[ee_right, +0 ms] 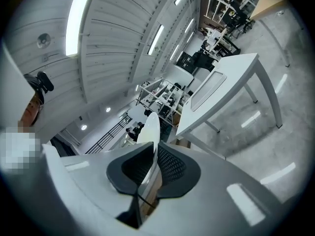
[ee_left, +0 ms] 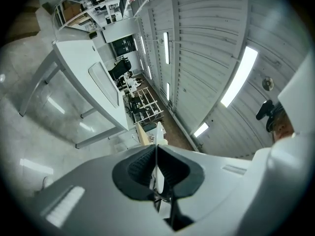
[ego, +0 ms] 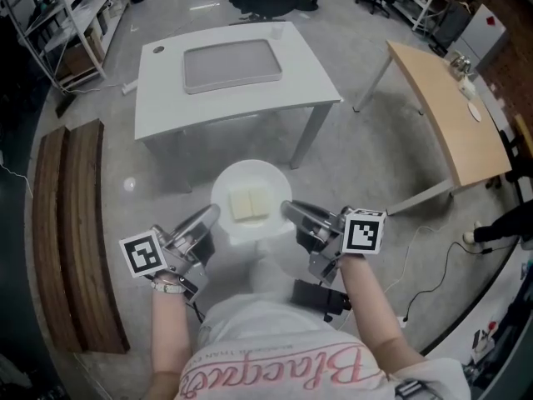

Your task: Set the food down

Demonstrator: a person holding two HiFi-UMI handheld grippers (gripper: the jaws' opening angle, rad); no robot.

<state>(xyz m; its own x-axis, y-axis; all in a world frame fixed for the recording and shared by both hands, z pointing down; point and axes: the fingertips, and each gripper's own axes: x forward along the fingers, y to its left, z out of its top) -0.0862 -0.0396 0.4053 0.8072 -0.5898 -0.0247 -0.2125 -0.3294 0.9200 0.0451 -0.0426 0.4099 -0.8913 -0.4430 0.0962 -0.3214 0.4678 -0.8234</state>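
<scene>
In the head view a round white plate (ego: 223, 183) carries two pale square pieces of food (ego: 250, 202) and hangs in the air above the floor, short of the white table (ego: 312, 77). My left gripper (ego: 212, 215) is shut on the plate's left rim. On the right rim my right gripper (ego: 287, 209) is shut as well. In the left gripper view the plate (ee_left: 158, 134) shows edge-on, pinched between the dark pads of that gripper (ee_left: 156, 163). The right gripper view shows the plate (ee_right: 149, 127) edge-on in the right gripper (ee_right: 154, 163).
A grey tray (ego: 231, 65) lies on the white table, which also shows in the left gripper view (ee_left: 74, 68) and the right gripper view (ee_right: 231, 77). A wooden table (ego: 441, 98) stands to the right, a dark wooden bench (ego: 75, 223) to the left. A cable runs across the floor (ego: 433, 265).
</scene>
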